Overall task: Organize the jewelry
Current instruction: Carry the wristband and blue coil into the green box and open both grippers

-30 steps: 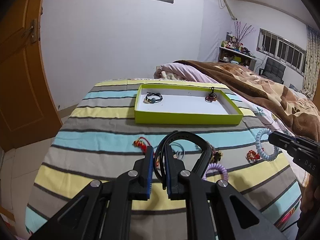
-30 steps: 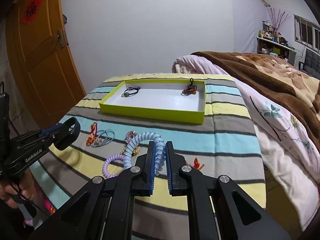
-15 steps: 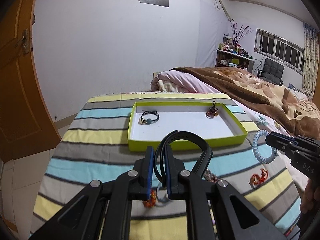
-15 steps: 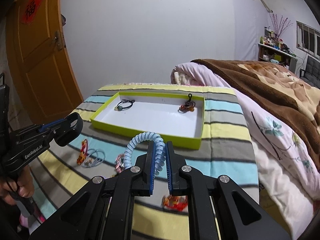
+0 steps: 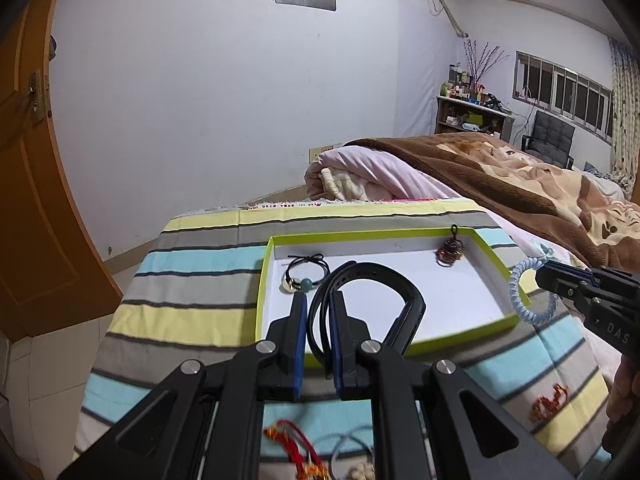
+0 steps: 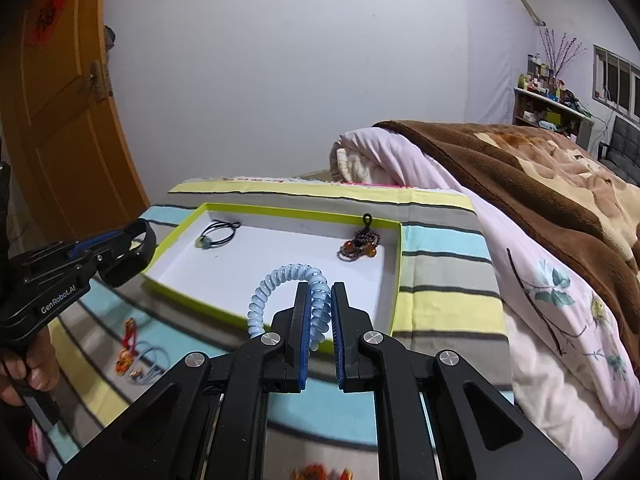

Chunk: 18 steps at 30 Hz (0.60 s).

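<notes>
My left gripper [image 5: 319, 320] is shut on a black band [image 5: 372, 276] and holds it above the near edge of the lime-green tray [image 5: 460, 340]. My right gripper [image 6: 320, 312] is shut on a light blue coil hair tie [image 6: 280, 280] above the tray's [image 6: 396, 280] near right edge. The tray holds a black cord bracelet with a green bead [image 5: 306, 276] at its left and a red beaded piece [image 5: 450, 250] at its right. In the left wrist view the right gripper [image 5: 560, 280] shows with the coil [image 5: 520, 300].
The tray lies on a striped cloth [image 5: 192, 280]. Loose pieces lie on the cloth nearer me: a red tassel charm [image 5: 292, 444], a thin blue ring [image 5: 352, 448] and an orange beaded piece [image 5: 548, 400]. A bed with a brown blanket [image 6: 540, 184] is at right, a door [image 6: 60, 120] at left.
Both grippers have moved forward and now hold their pieces over the tray's near edge. The loose pieces on the cloth have dropped toward the bottom of both views.
</notes>
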### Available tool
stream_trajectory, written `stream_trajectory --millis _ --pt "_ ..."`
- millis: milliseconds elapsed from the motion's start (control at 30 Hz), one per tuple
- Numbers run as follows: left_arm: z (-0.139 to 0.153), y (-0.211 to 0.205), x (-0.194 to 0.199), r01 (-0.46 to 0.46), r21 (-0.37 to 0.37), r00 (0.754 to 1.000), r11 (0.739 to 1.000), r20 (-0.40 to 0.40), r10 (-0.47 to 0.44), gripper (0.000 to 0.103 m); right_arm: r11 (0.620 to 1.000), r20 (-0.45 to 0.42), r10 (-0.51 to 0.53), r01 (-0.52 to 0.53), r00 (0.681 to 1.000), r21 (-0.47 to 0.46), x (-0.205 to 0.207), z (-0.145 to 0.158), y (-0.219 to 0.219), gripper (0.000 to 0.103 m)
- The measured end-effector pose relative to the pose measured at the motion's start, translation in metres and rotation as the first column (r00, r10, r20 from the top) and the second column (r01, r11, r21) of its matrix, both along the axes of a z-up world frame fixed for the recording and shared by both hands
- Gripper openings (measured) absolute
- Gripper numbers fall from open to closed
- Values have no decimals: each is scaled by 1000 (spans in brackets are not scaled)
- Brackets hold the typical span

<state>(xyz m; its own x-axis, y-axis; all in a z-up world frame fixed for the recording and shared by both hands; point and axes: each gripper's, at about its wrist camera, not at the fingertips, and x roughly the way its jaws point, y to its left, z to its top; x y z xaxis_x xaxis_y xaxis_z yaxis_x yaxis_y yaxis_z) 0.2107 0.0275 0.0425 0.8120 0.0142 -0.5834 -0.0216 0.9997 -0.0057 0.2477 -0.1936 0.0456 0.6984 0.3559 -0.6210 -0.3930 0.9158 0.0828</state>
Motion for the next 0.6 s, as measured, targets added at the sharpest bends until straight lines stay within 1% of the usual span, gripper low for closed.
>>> stream_trajectory --millis 200,300,600 --pt "-13 4 30 -2 5 1000 1000 -29 3 11 1000 -37 -20 20 999 -8 32 -14 1 10" --pt "-22 5 43 -1 11 999 1000 -52 2 11 999 -69 -31 30 997 -17 48 -25 2 10" --pt "-49 10 68 -15 22 991 1000 -134 18 11 997 -137 -45 36 989 -73 78 -54 11 10"
